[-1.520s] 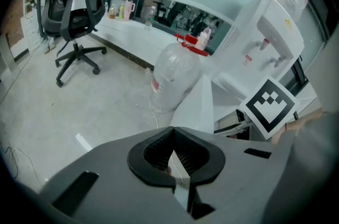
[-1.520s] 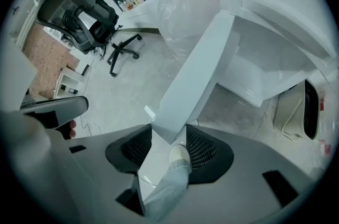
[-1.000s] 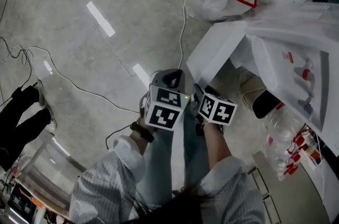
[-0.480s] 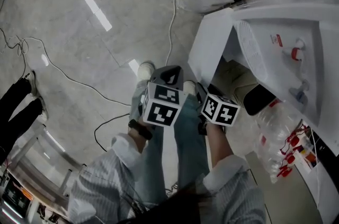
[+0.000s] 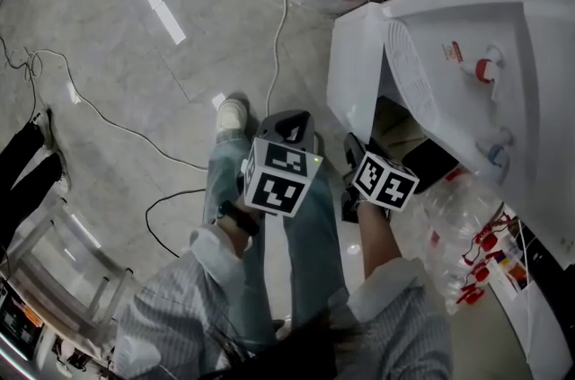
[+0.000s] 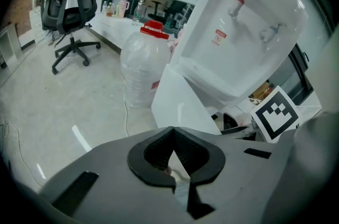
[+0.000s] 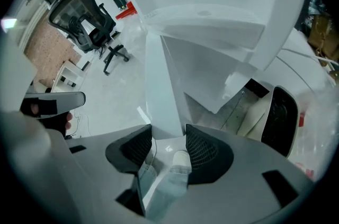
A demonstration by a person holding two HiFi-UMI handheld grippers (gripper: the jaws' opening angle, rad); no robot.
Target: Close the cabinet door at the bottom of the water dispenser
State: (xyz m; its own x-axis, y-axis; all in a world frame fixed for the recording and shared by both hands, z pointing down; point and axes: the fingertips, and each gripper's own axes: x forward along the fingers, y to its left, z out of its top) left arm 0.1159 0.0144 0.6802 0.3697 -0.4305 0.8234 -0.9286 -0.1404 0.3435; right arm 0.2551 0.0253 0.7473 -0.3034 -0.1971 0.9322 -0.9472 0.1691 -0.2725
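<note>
The white water dispenser [image 5: 476, 73] stands at the right in the head view, red and blue taps on its front. Its bottom cabinet door [image 5: 355, 73] hangs open, swung out toward me. My right gripper [image 7: 168, 138] is open, and the door's white edge [image 7: 161, 96] runs down just ahead of the gap between its jaws. Whether it touches, I cannot tell. My left gripper [image 6: 172, 135] is shut with nothing in it, held left of the door [image 6: 180, 106]. Both marker cubes [image 5: 280, 176] [image 5: 386, 181] sit side by side above my legs.
A large water bottle [image 6: 140, 66] in a plastic bag stands on the floor beyond the door. Cables [image 5: 278, 28] trail over the grey floor. Bagged empty bottles [image 5: 458, 225] lie right of my legs. An office chair [image 6: 69, 11] is far left; another person's legs [image 5: 22, 163] are at the left edge.
I have stepped closer to the dispenser, which now looms larger at the right. The right gripper has shifted right toward the open door. Both jaws look unchanged.
</note>
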